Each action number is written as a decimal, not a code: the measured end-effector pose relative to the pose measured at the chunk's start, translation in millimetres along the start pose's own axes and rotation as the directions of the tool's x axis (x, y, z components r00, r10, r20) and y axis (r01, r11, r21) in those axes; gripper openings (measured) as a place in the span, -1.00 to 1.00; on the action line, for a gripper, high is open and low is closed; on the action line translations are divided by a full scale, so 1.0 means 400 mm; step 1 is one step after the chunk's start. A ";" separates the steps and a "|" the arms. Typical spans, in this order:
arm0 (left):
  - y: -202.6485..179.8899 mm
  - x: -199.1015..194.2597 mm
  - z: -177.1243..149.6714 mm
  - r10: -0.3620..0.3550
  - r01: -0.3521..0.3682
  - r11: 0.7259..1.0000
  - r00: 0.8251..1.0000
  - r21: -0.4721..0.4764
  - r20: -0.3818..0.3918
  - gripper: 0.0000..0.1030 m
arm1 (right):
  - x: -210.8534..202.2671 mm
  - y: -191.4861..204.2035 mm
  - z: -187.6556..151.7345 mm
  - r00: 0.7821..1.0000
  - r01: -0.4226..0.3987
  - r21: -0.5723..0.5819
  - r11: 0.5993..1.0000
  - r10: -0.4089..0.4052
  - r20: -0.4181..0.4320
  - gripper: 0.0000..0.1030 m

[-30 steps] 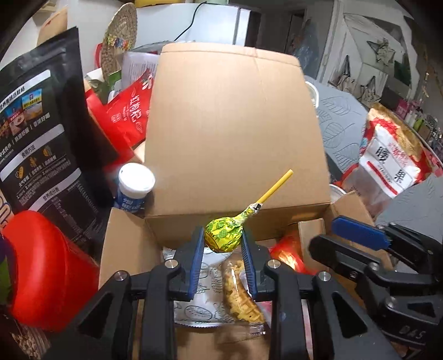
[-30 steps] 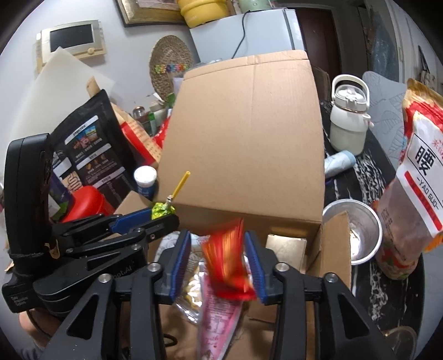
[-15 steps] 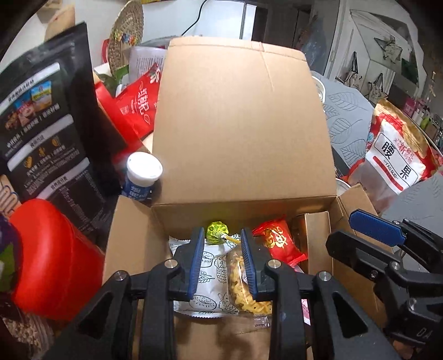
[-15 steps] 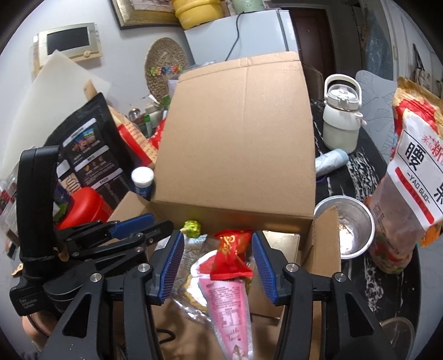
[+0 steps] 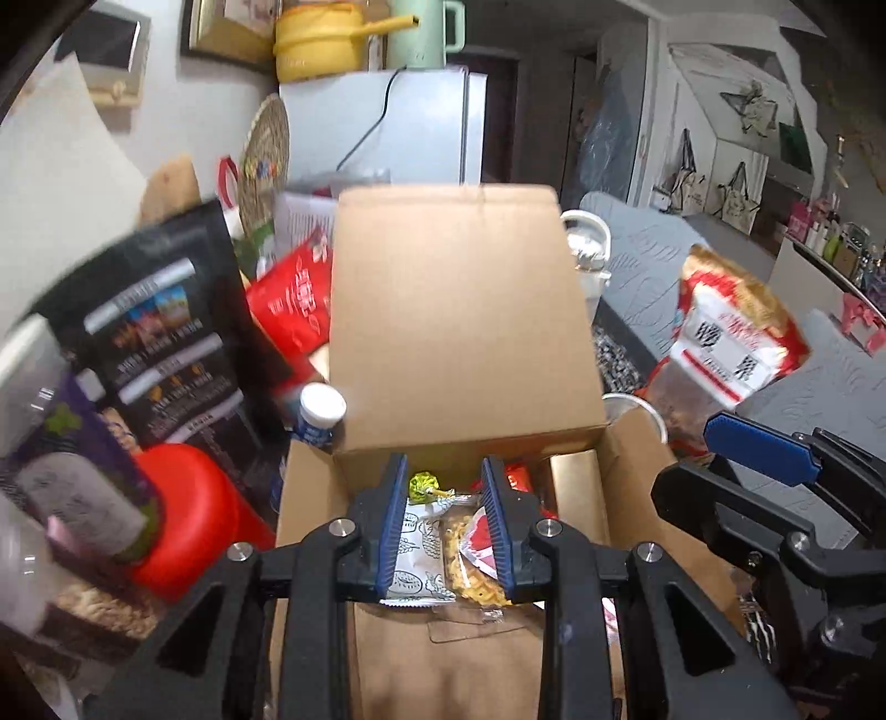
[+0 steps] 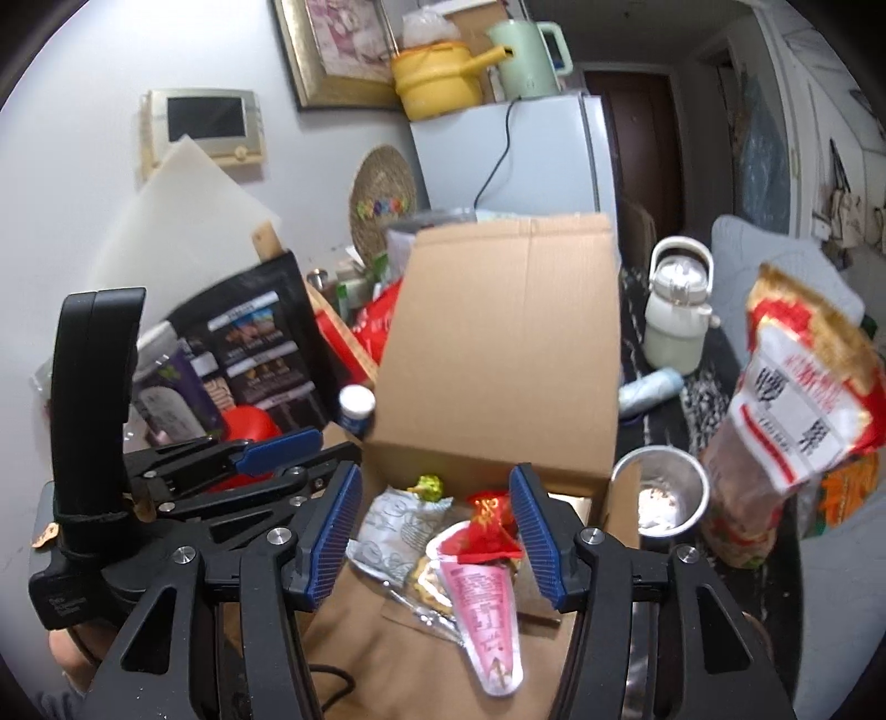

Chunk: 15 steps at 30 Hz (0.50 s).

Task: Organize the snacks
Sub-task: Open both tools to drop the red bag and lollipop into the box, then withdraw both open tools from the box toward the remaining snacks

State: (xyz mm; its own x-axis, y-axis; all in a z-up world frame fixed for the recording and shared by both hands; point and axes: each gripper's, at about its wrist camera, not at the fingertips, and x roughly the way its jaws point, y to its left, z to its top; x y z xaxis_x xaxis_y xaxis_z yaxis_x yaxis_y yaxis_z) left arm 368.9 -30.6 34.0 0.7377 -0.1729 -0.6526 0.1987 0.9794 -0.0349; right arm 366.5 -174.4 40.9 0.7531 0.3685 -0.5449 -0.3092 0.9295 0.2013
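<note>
While you're holding both tools over the open cardboard box (image 5: 465, 332), the left tool (image 5: 443, 526) is sitting spread and gripping nothing, and the right tool (image 6: 434, 531) is sitting spread too. The green lollipop (image 5: 423, 486) is lying inside the box on the white snack packet (image 5: 412, 559), beside the red candy (image 6: 490, 509) and pink cone packet (image 6: 487, 615).

A white fridge (image 6: 509, 155) stands against the pale wall, a yellow pot (image 6: 437, 80) and green kettle (image 6: 529, 58) on top. Beside it hang a framed picture (image 6: 338, 50) and an intercom panel (image 6: 205, 119); a dark door (image 6: 637, 138) stands right.
</note>
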 end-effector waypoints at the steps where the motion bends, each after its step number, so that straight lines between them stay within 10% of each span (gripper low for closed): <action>1: -0.004 -0.017 0.002 0.002 -0.002 1.000 1.000 0.005 0.010 -0.48 | -0.012 0.002 0.000 1.000 0.003 -0.001 1.000 -0.003 0.006 0.08; 15: -0.011 -0.211 -0.025 0.052 -0.051 0.999 0.996 -0.011 0.073 -0.48 | -0.206 0.072 -0.043 0.996 0.057 -0.030 0.998 -0.054 0.068 0.19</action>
State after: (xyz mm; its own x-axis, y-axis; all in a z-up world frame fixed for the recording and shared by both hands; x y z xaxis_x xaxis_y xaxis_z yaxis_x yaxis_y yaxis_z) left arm 299.4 -19.4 81.7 0.7920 -0.1289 -0.5968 0.1536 0.9881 -0.0095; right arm 285.6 -178.2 77.6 0.8065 0.3177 -0.4986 -0.2832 0.9479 0.1459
